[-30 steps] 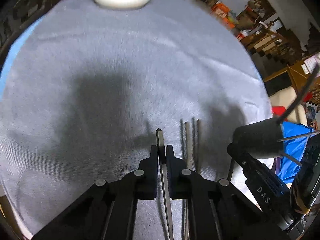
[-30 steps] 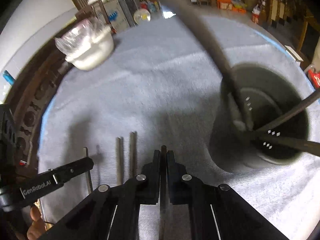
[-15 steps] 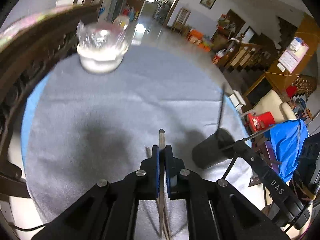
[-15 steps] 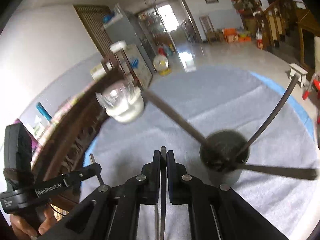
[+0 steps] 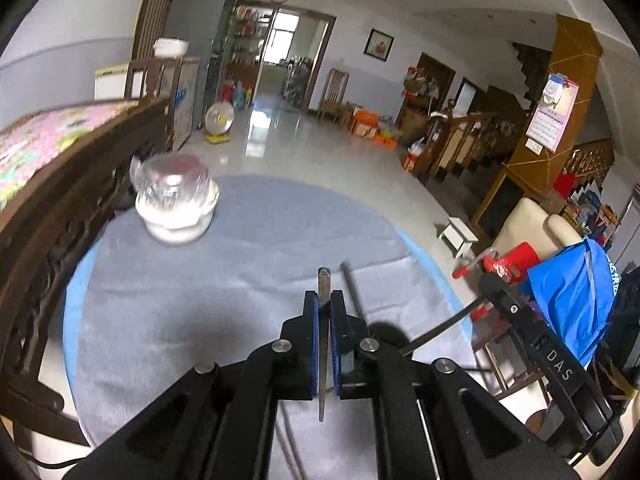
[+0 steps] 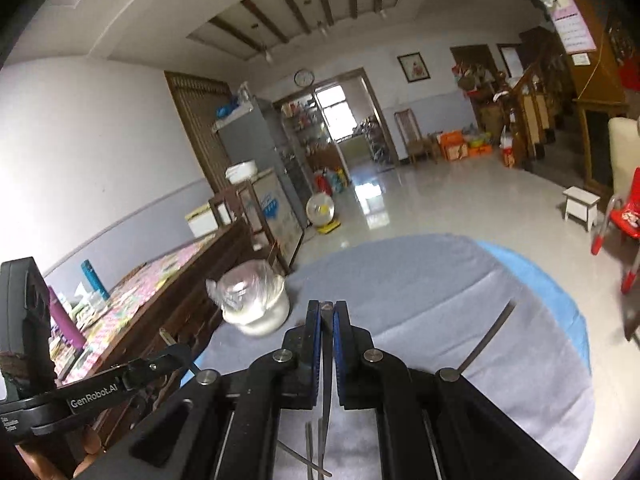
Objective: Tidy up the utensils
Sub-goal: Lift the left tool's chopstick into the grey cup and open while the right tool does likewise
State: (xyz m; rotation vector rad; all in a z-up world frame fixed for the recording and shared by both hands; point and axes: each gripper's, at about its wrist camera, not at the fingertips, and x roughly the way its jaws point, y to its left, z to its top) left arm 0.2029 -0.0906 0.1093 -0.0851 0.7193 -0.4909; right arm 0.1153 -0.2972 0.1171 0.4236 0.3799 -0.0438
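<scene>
My left gripper (image 5: 325, 300) is shut on the flat handle of a metal utensil (image 5: 323, 278), lifted well above the grey cloth (image 5: 240, 300). Behind its right finger peeks the dark utensil cup (image 5: 386, 330), with dark handles (image 5: 352, 288) sticking out of it. My right gripper (image 6: 327, 312) is shut on another thin metal utensil (image 6: 326, 364), also raised. Below it, a few metal utensils (image 6: 316, 454) lie on the cloth. One dark handle (image 6: 486, 338) rises at its right; the cup itself is hidden there. Each gripper shows at the edge of the other's view.
A white bowl covered in clear plastic (image 5: 176, 208) stands at the far left of the round table (image 6: 560, 300). A dark wooden bench (image 5: 60, 200) borders the table's left side. A red chair (image 6: 622, 220) and a white stool (image 6: 580, 208) stand on the floor beyond.
Both grippers have risen from just above the cloth, each carrying its utensil, and tilted up so the room now fills the views. The cup and remaining utensils dropped low in frame.
</scene>
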